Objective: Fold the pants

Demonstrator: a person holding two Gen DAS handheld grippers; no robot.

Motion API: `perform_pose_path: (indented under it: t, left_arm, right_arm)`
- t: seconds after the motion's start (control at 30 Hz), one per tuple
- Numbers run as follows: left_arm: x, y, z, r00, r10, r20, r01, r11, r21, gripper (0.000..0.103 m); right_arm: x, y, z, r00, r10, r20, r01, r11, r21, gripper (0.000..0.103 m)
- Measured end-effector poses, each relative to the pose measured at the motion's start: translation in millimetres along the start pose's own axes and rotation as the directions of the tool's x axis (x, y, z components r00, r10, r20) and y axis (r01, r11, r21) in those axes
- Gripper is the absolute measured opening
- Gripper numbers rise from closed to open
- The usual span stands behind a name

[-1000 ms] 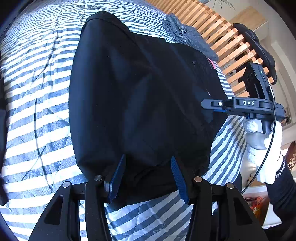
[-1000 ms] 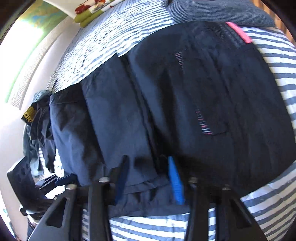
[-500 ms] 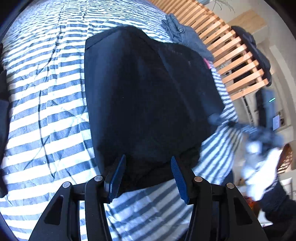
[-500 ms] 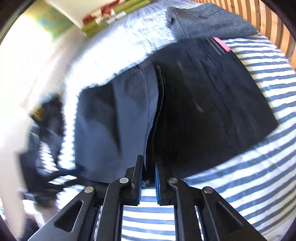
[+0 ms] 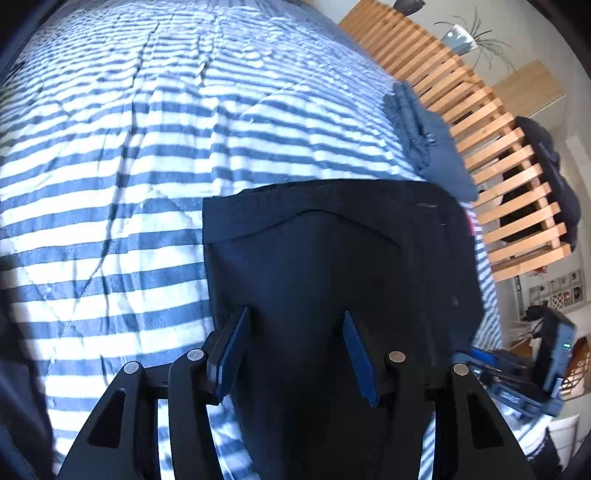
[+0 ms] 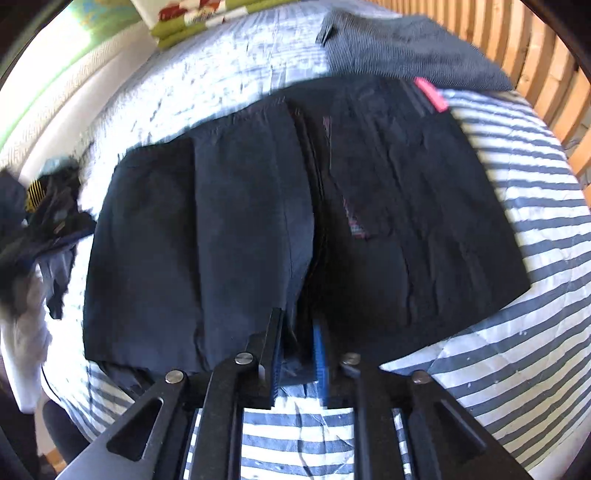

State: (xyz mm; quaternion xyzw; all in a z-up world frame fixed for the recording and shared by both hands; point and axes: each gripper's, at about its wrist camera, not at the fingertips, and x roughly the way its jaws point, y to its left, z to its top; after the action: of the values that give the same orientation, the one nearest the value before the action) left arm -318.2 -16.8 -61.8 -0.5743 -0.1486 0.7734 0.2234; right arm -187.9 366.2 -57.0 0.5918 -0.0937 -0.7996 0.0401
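Note:
The dark navy pants (image 5: 332, 258) lie folded on the striped bedspread (image 5: 129, 147). My left gripper (image 5: 294, 312) hovers over their near part, its blue pads wide apart with flat cloth beneath and between them. In the right wrist view the pants (image 6: 221, 221) show two stacked layers and a pink label (image 6: 430, 94) at the far corner. My right gripper (image 6: 297, 317) sits at their near edge. Its jaws are narrow and opening, with the fold's edge still between them. The right gripper's body (image 5: 517, 376) shows at the lower right of the left wrist view.
A folded grey garment (image 6: 406, 44) lies beyond the pants against the wooden slatted bed end (image 5: 498, 166). A heap of dark clothes (image 6: 48, 206) sits at the left edge of the bed. Green cushions (image 6: 192, 18) lie at the far side.
My left gripper has travelled across the pants, which now fill the lower middle of its view. The right jaws closed narrow on the fold's edge, then widened slightly.

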Motion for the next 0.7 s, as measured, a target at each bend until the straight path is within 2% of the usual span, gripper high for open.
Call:
perform_pose_path:
  t: [0.07,0.13,0.23,0.3,0.37,0.43,0.5,0.57,0.63,0.7]
  left_arm:
    - [-8.8,-2.4,-3.1,1.000,-0.007,0.029,0.007,1.000,0.011,0.056]
    - [-26.1,-6.5,-11.1,0.997,-0.046,0.063,0.046,0.999,0.008,0.056]
    - [-50.6,-15.4,-39.8,0.991,-0.117,0.067,0.115,0.993,0.031,0.056]
    - [-50.3,-23.7,-61.1,0.990,-0.136,0.039,0.135,0.990,0.036,0.056]
    - [-43.8,-23.3,-85.0,0.989,-0.150,-0.002,0.150,0.988,0.030,0.056]
    - [-32.5,-20.1,-100.7,0.991,-0.133,-0.027,0.133,0.991,0.023,0.055]
    - [-33.3,-18.0,-110.4,0.991,-0.137,-0.008,0.137,0.990,0.019,0.055]
    - [-43.8,-19.4,-113.6,0.991,-0.137,0.004,0.137,0.990,0.024,0.055]
    - [-52.2,-21.6,-112.9,0.987,-0.163,0.018,0.162,0.986,0.028,0.056]
    - [-56.4,-27.7,-114.3,0.989,-0.144,0.028,0.142,0.988,0.068,0.057]
  right_arm:
    - [-10.4,-3.4,-0.7,1.000,-0.019,0.013,0.019,1.000,0.012,0.024]
    - [-29.7,-4.2,0.6,0.997,-0.035,0.075,0.033,0.999,0.025,0.024]
    - [-51.8,11.8,16.5,0.990,0.054,0.133,-0.054,0.999,-0.009,0.024]
    - [-50.9,45.9,33.4,0.981,0.123,0.148,-0.112,0.990,-0.083,0.024]
    - [-42.3,70.6,49.5,0.977,0.159,0.140,-0.139,0.980,-0.141,0.024]
    - [-19.4,103.8,69.5,0.976,0.193,0.104,-0.169,0.964,-0.203,0.024]
    - [4.2,128.5,84.7,0.978,0.200,0.064,-0.181,0.958,-0.224,0.024]
    - [15.5,136.3,94.4,0.974,0.223,0.040,-0.210,0.954,-0.212,0.024]
    - [17.0,140.9,108.3,0.957,0.290,0.018,-0.281,0.937,-0.206,0.024]
    - [19.5,145.3,127.7,0.953,0.304,-0.007,-0.298,0.930,-0.214,0.030]
